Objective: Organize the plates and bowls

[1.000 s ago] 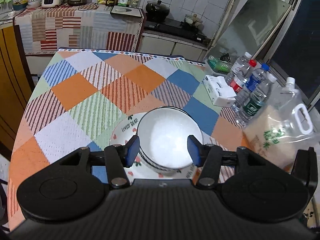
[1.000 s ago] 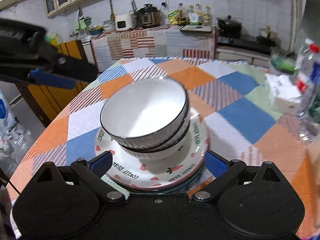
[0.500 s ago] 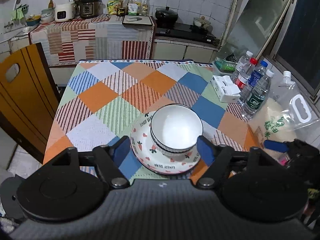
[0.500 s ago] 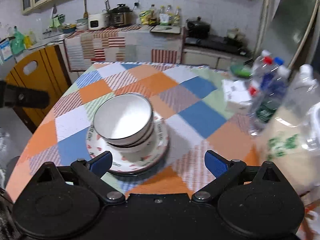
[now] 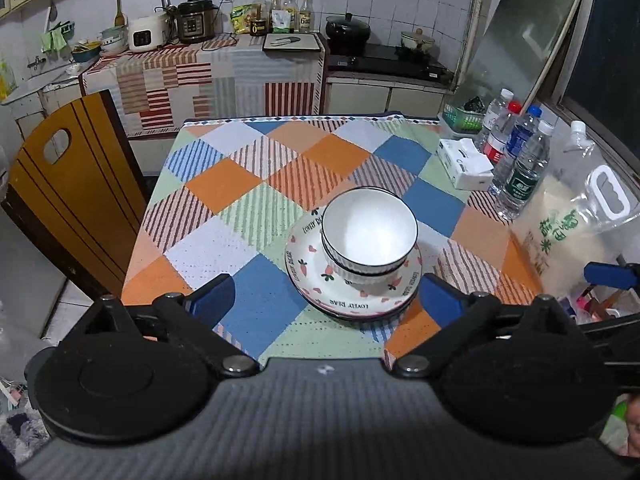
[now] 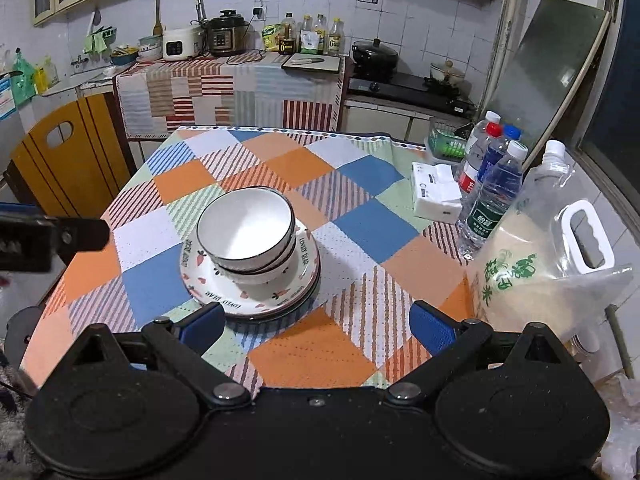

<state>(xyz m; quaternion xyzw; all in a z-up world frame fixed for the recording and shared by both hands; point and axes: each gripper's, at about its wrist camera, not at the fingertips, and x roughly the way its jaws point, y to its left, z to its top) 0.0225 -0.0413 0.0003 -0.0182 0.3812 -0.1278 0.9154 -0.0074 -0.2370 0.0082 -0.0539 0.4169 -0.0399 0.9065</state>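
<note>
- The left gripper (image 5: 324, 302) sits nearest in its own view, jaws spread wide and holding nothing, above the near edge of the table (image 5: 276, 332).
- The right gripper (image 6: 316, 326) is likewise spread wide and empty, also at the near edge; its blue pads (image 6: 430, 330) are clear of the crockery.
- One blue finger of the right gripper shows at the right edge of the left view, and a dark part of the left gripper shows at the left edge of the right view.
- Just past the grippers, on the checked cloth (image 6: 352, 176), stand the plates (image 5: 316, 276): a carrot-patterned plate lettered "LOVELY BEAR" lies on top of at least one more, whose dark rim shows below.
- On the plates rest the bowls (image 5: 370, 236), white with dark rims, nested one inside another and sitting upright, slightly off-centre.
- To the right, near the table's side, stands a clear bag (image 6: 532, 268) with a white handle and green lettering.
- Behind it are water bottles (image 6: 494, 192), close together, and beside them a tissue pack (image 6: 434, 194).
- A green basket (image 6: 446, 144) sits at the far right corner.
- A wooden chair (image 5: 68, 200) stands left of the table.
- Farthest back is the counter (image 6: 224, 84) with cookers and bottles.
</note>
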